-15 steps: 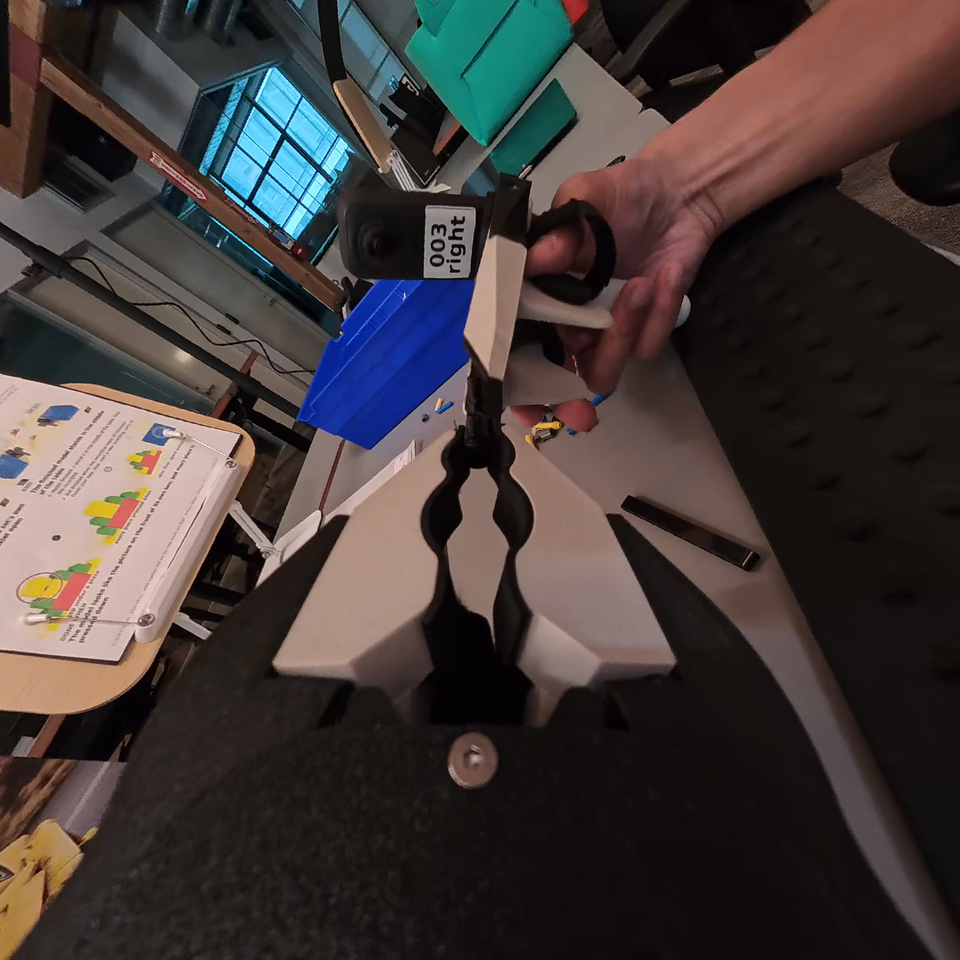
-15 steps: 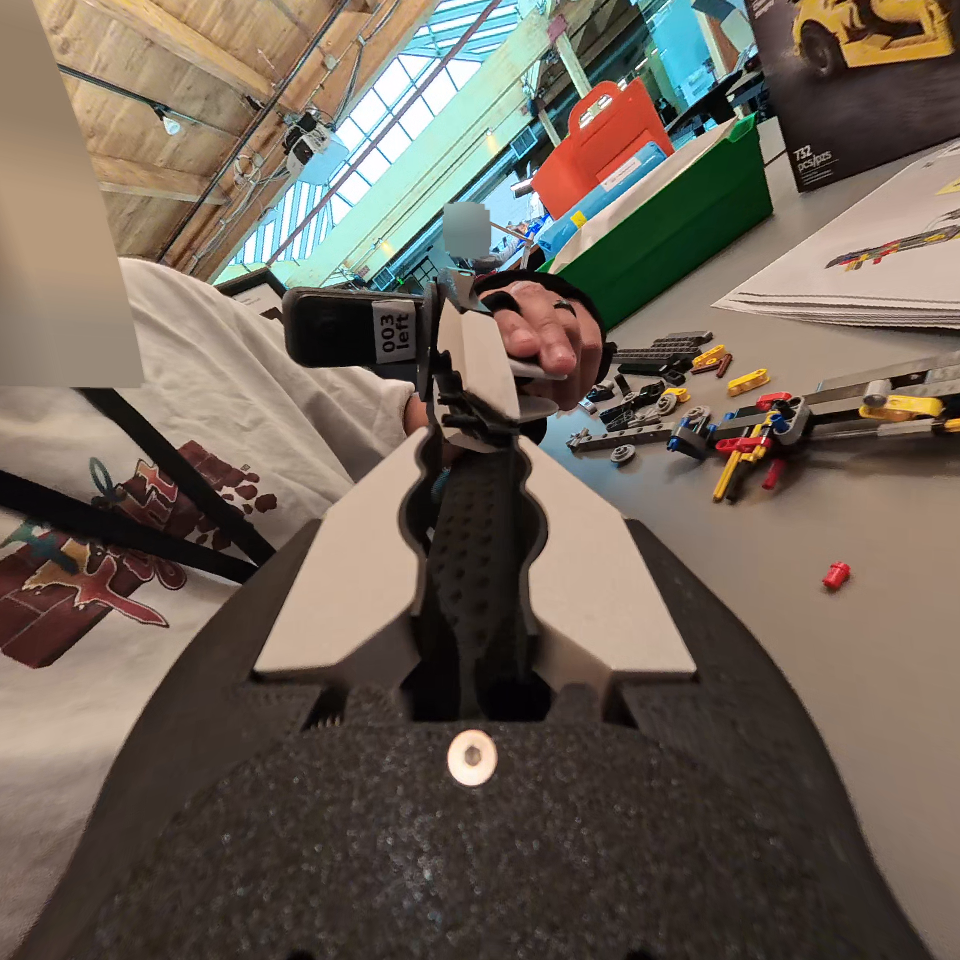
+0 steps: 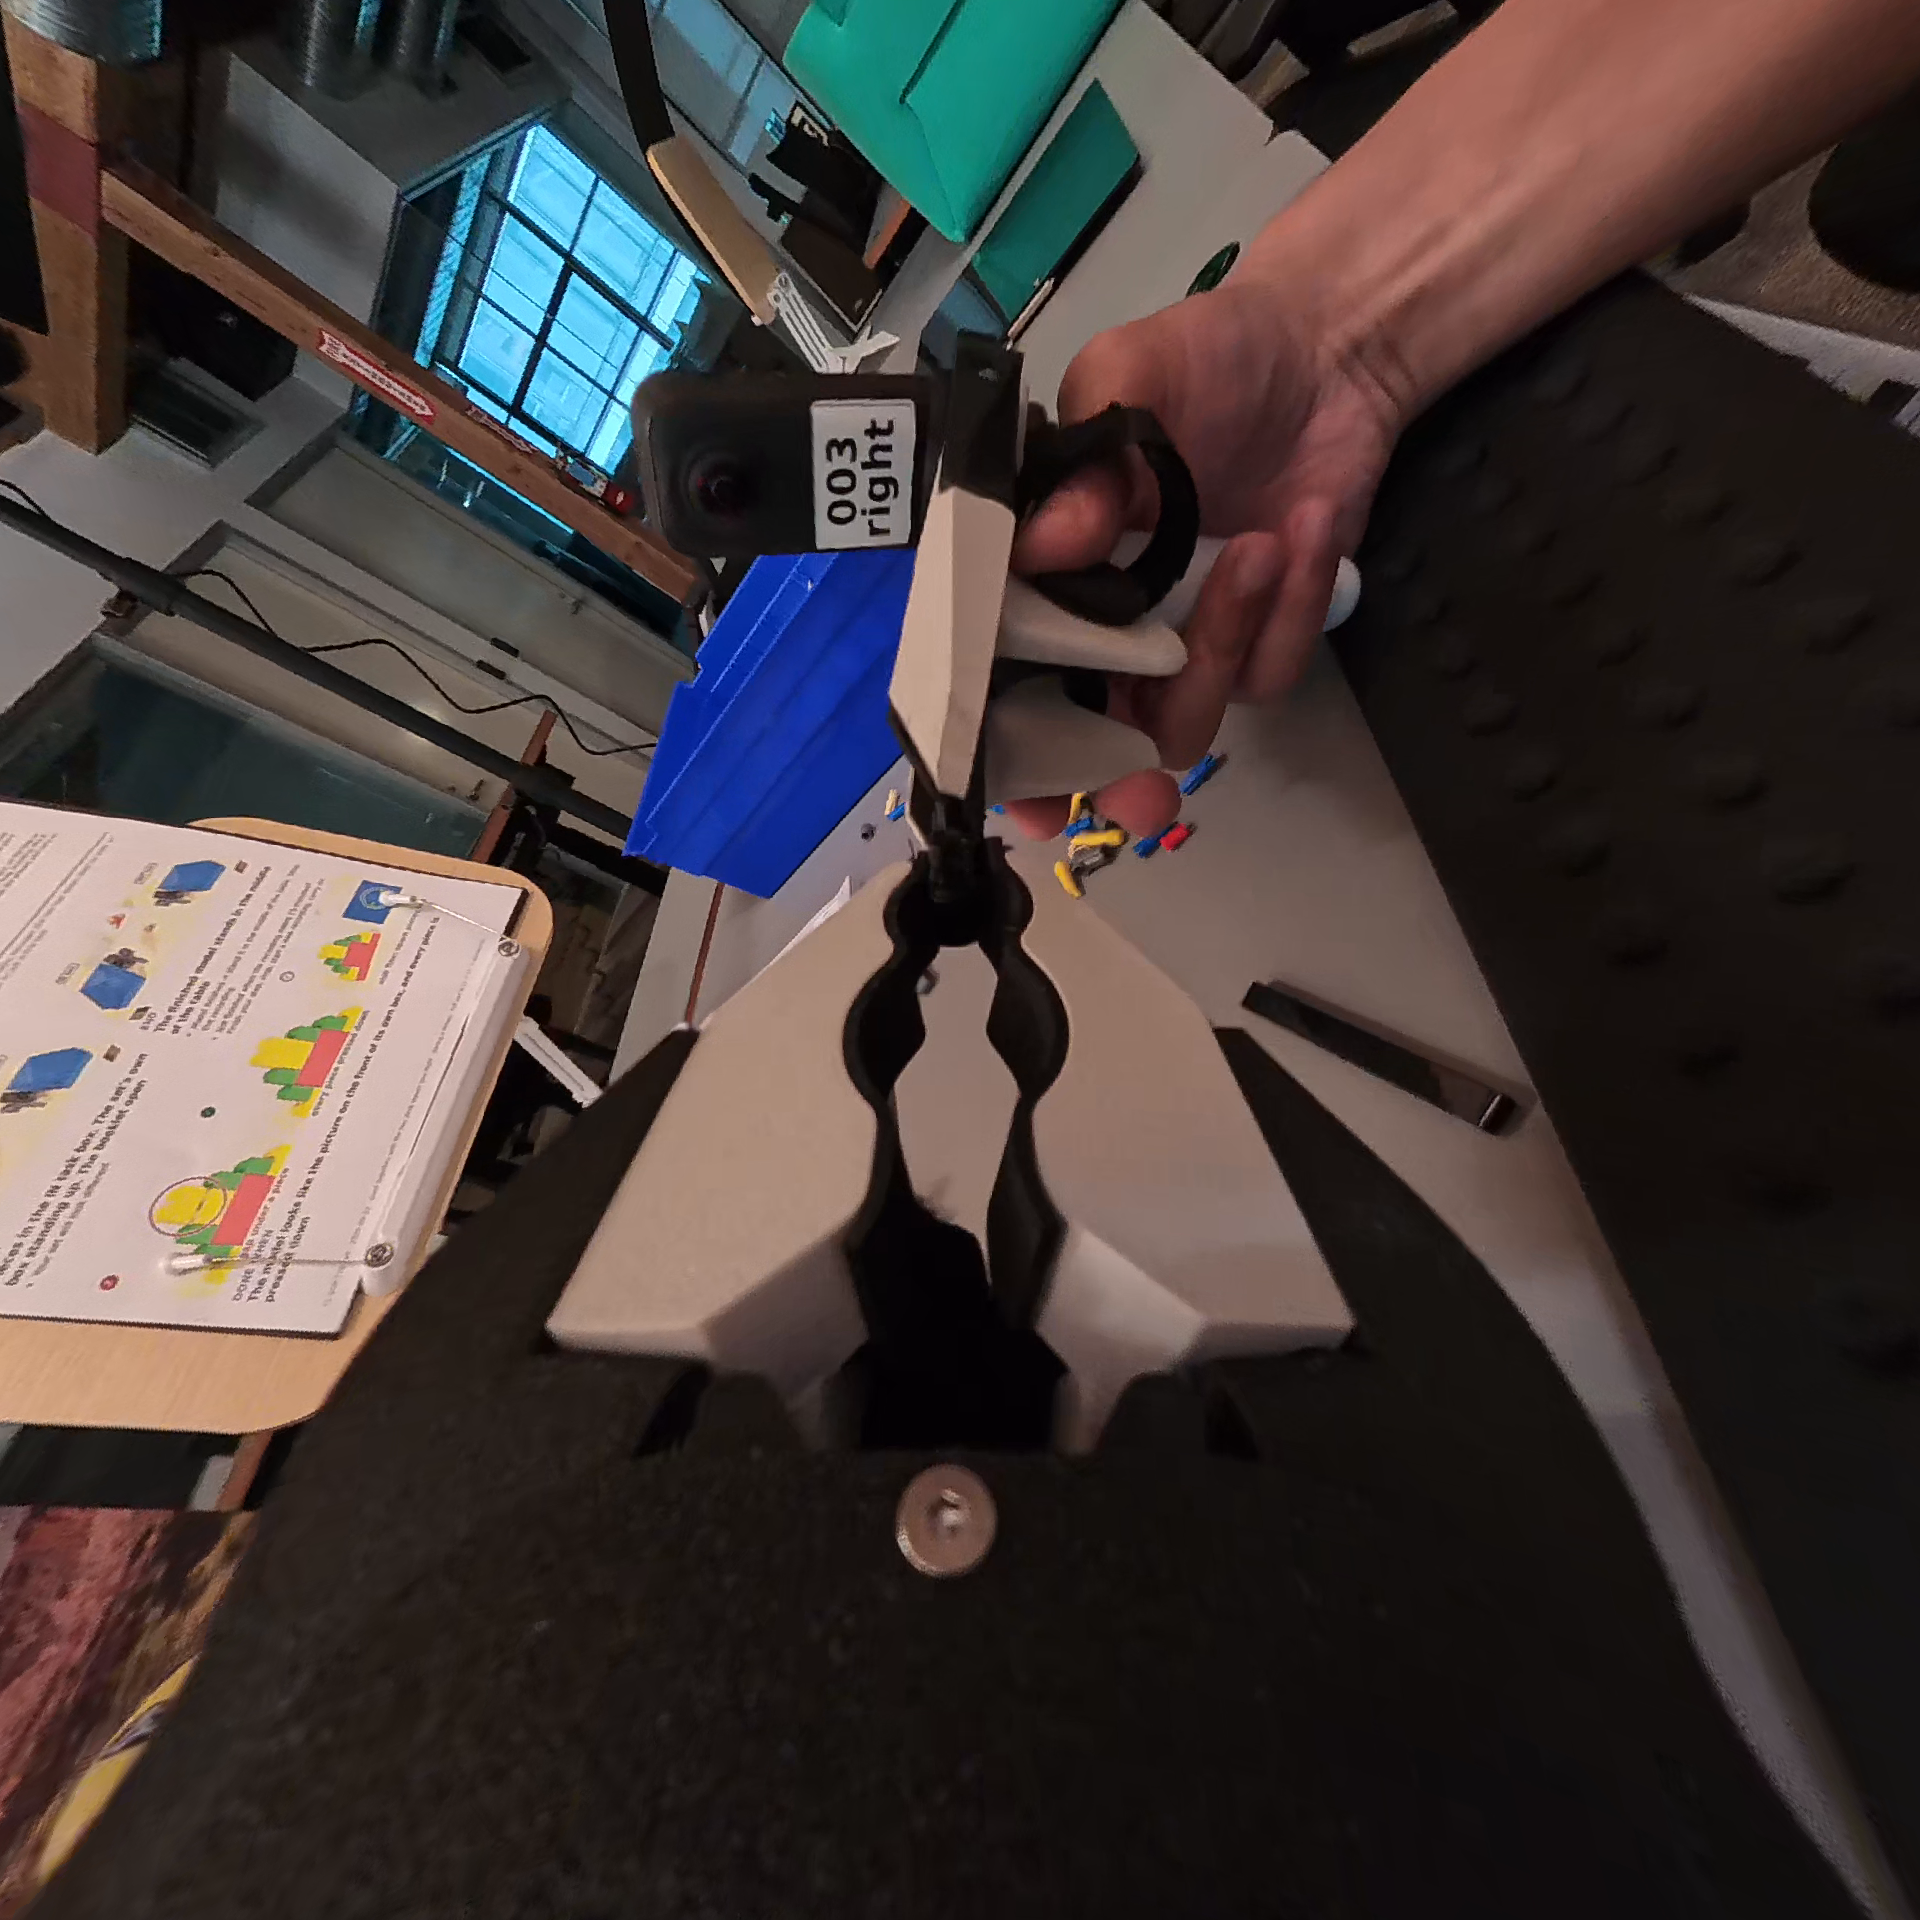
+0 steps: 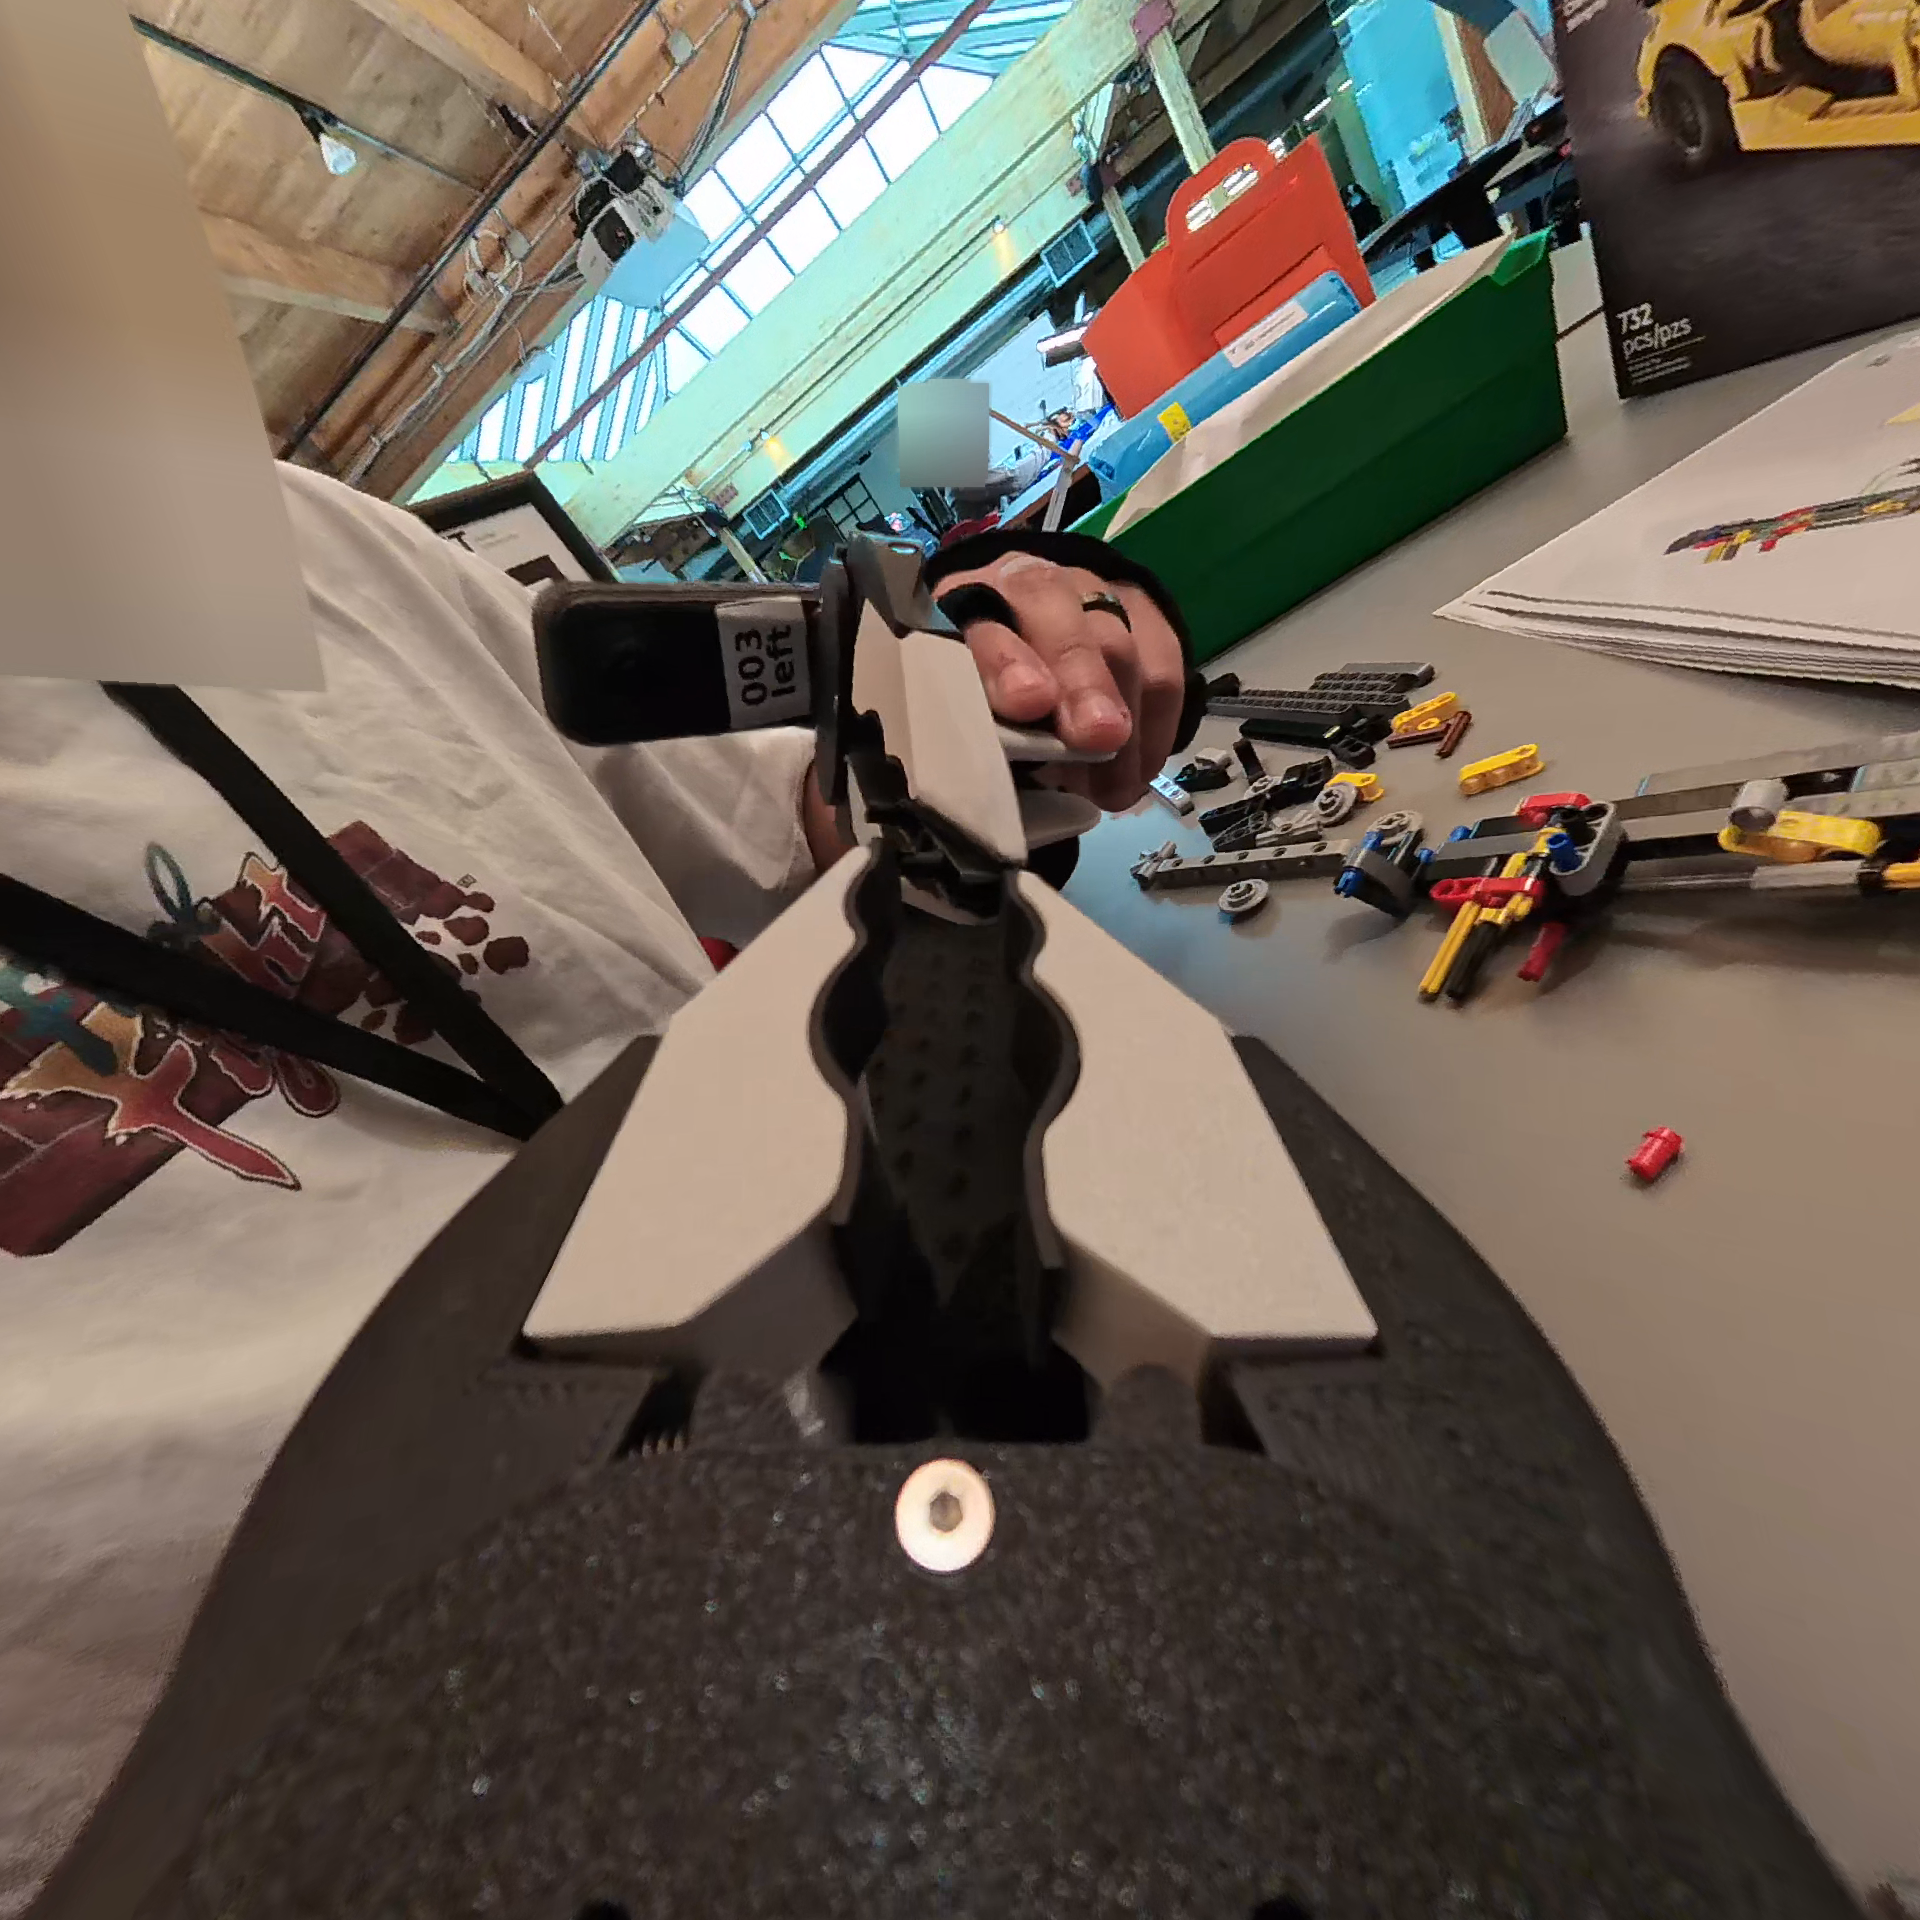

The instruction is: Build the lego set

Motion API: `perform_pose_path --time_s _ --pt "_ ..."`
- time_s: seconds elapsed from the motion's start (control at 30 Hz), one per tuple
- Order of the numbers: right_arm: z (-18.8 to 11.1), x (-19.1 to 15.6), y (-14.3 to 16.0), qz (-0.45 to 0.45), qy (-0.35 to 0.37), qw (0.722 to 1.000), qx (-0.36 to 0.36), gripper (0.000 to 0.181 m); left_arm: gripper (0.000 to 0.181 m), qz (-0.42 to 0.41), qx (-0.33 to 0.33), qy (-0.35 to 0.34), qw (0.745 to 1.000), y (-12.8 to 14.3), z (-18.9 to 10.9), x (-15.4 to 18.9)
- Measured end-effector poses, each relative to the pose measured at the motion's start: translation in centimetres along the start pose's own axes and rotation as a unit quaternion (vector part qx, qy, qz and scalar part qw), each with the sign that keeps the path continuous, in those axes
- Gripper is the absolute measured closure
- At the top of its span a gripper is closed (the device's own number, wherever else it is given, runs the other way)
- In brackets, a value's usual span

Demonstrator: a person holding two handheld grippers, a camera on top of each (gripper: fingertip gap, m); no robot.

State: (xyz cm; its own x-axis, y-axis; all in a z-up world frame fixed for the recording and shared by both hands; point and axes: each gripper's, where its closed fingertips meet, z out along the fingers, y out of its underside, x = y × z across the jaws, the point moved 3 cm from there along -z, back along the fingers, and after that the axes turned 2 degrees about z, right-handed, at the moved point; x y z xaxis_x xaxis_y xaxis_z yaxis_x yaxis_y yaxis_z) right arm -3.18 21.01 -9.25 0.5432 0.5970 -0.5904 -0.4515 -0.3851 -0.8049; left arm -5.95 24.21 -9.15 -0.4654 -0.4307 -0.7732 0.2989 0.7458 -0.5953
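My two grippers meet tip to tip above the grey table. In the left wrist view my left gripper (image 3: 954, 902) is closed on a small black lego piece (image 3: 948, 868). The right gripper (image 3: 940, 795), held by a hand, comes at it from the far side. In the right wrist view my right gripper (image 4: 940, 878) is closed on the same small black piece (image 4: 928, 850), with the left gripper (image 4: 914, 821) opposite. The fingertips hide most of the piece.
A partly built lego assembly (image 4: 1558, 847), loose pieces (image 4: 1299, 727) and a red pin (image 4: 1654, 1153) lie on the table (image 4: 1455, 1351) to the right. Behind are an instruction booklet (image 4: 1714, 592), a green bin (image 4: 1351, 468) and the set's box (image 4: 1745, 208). A blue bin (image 3: 779, 727) and a black beam (image 3: 1382, 1055) show in the left wrist view. Both grippers' tips are close together, under 4 cm apart. From either gripper's tips it is about 12 cm to the red pin (image 4: 1654, 1153).
Almost nothing. Both grippers stay tip to tip on the small black piece, with only a slight shift of the views.
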Motion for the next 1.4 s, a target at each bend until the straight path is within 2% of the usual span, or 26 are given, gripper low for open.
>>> perform_pose_path --time_s 0.2,0.4,0.53,0.7,0.8,0.87,0.97,1.07,1.13,1.23,1.4 --pt "0.0 0.5 -0.1 0.004 0.012 1.000 0.004 0.163 0.176 -0.010 -0.009 -0.002 1.000 0.5 0.1 -0.1" --pt "-0.3 0.8 -0.9 0.020 0.014 0.999 0.032 0.164 0.175 -0.136 -0.009 0.009 0.991 0.5 0.5 -0.9" --pt "-0.6 2.3 -1.6 0.029 0.047 0.998 0.030 0.164 0.172 -0.223 -0.025 0.016 0.974 2.3 0.5 -1.8" --pt "-2.3 6.0 -5.6 0.056 0.097 0.993 0.034 0.164 0.171 -0.357 -0.042 -0.018 0.933 6.0 -0.3 -4.5" --pt "-3.9 10.0 -9.1 0.076 0.153 0.985 0.031 0.164 0.168 -0.418 -0.063 -0.031 0.906 8.5 -0.9 -5.6" --pt "-4.6 13.0 -10.2 0.123 0.171 0.977 0.020 0.164 0.167 -0.431 -0.085 -0.044 0.897 10.0 -1.3 -6.0" --pt "-4.4 15.5 -10.2 0.199 0.135 0.971 0.010 0.164 0.166 -0.428 -0.092 -0.053 0.897 10.9 -1.7 -6.3" --pt "-2.6 15.2 -9.8 0.276 0.027 0.961 0.008 0.164 0.159 -0.413 -0.107 -0.058 0.902 11.6 -1.5 -6.3" --pt "-0.9 14.4 -8.1 0.291 -0.009 0.956 -0.034 0.164 0.154 -0.404 -0.113 -0.041 0.907 11.7 -1.2 -5.9" --pt "0.9 12.7 -6.5 0.302 -0.061 0.948 -0.079 0.164 0.158 -0.394 -0.083 -0.028 0.915 10.6 -1.2 -5.9" --pt "2.0 11.1 -5.2 0.288 -0.085 0.946 -0.121 0.164 0.168 -0.384 -0.072 -0.005 0.920 9.6 -1.3 -5.4"
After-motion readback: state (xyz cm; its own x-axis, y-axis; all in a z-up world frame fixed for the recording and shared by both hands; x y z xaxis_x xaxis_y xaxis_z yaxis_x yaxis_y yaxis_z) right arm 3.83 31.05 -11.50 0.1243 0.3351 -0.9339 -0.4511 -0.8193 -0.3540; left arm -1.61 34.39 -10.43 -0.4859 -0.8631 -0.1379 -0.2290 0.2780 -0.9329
